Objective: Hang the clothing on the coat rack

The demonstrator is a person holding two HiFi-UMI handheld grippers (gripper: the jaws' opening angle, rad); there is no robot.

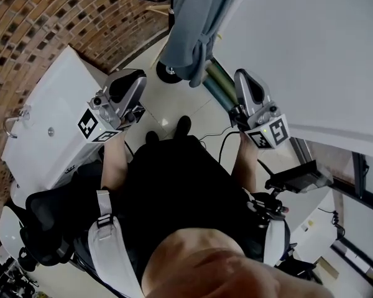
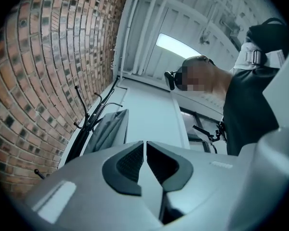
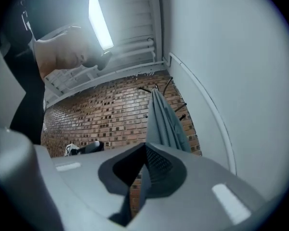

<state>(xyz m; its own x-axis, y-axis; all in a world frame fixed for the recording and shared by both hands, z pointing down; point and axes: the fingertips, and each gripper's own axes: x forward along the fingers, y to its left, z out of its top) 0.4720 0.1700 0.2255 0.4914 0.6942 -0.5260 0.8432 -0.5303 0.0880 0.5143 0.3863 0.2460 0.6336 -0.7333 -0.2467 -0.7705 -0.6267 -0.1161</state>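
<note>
Person's black-shirted torso point(image 1: 174, 191) is seen closest, with both grippers held out ahead. Left gripper point(image 2: 144, 150): jaws pressed together, nothing pinched. Right gripper point(image 3: 144, 153): likewise closed and empty. Grey garment point(image 1: 196, 23) is found already draped on the coat rack point(image 2: 86, 123), long axis vertical, clear of both grippers and ahead between them. In the right gripper view it is lined up dead ahead; in the left it sits off to one side. Right gripper is judged nearer for any adjustment.
</note>
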